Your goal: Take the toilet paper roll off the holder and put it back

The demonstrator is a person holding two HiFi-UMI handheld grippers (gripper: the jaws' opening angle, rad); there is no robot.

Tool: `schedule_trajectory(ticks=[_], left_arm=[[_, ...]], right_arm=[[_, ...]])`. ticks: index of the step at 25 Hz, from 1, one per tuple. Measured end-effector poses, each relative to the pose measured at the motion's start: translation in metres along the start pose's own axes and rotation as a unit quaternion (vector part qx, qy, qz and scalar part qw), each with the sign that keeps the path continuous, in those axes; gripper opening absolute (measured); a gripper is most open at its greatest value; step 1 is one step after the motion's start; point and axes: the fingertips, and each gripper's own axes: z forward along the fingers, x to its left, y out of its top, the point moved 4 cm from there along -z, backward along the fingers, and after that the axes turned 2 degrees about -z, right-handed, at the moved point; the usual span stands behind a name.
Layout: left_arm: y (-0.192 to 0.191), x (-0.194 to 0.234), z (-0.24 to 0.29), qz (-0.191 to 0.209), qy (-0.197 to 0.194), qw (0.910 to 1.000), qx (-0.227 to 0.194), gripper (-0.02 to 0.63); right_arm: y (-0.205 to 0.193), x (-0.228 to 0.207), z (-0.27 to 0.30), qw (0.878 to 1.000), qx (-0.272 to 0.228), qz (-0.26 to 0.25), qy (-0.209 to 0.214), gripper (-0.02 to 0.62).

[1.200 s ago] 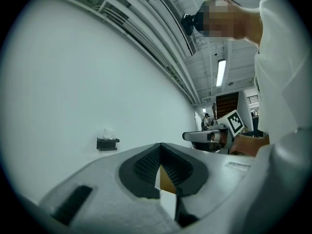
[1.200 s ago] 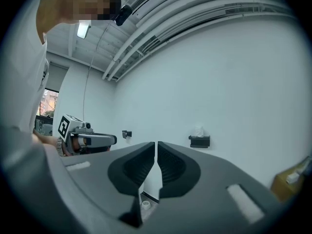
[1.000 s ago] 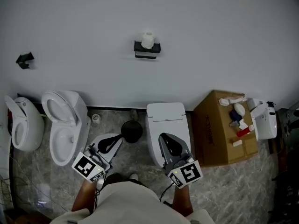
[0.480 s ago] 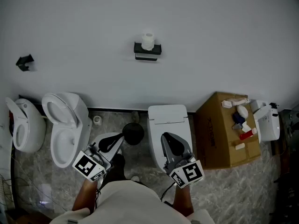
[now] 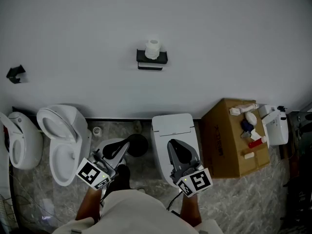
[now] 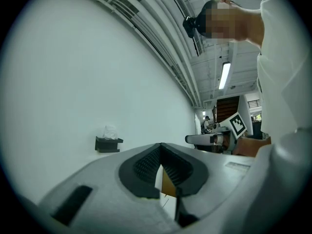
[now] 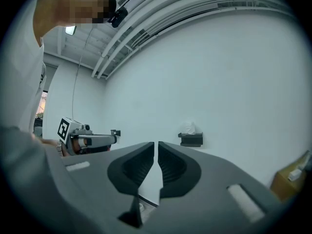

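Observation:
A white toilet paper roll (image 5: 153, 48) stands upright on a black holder (image 5: 151, 58) fixed to the white wall, far ahead of both grippers. The left gripper view has the roll (image 6: 110, 132) and holder (image 6: 108, 144) left of the jaws. In the right gripper view the roll (image 7: 190, 127) and holder (image 7: 191, 139) lie right of the jaws. My left gripper (image 5: 126, 144) (image 6: 161, 145) is shut and empty, held low over the floor. My right gripper (image 5: 173, 145) (image 7: 156, 144) is shut with nothing in it, above the middle toilet.
Beneath the holder a closed white toilet (image 5: 173, 126) stands against the wall. An open toilet (image 5: 63, 140) and another (image 5: 17, 145) are at the left. A round black object (image 5: 138, 143) sits on the floor. A cardboard box (image 5: 229, 140) carrying small items stands at the right.
The head view has shifted a little, so the holder and toilets sit slightly lower and further left. Both grippers keep their places and stay shut.

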Motion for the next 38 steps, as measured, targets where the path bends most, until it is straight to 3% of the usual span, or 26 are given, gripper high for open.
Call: schedule_trajectory(ticks=[22,28,38], left_arm=[[0.004,0.217,0.061,-0.024,-0.058,0.9979,0.014,0.002],[0.004,0.246,0.071,-0.028,-0.066,0.9974,0.014,0.003],[0.015,0.252,0.085,-0.018,-0.036,0.9992,0.01,0.003]], right_arm=[[0.002,-0.038,0.204,0.998,0.037,-0.005,-0.046,0.038],[0.004,-0.045,0.232,0.998,0.048,-0.009,-0.048,0.04],[0.022,-0.075,0.247,0.999,0.028,-0.024,-0.031,0.043]])
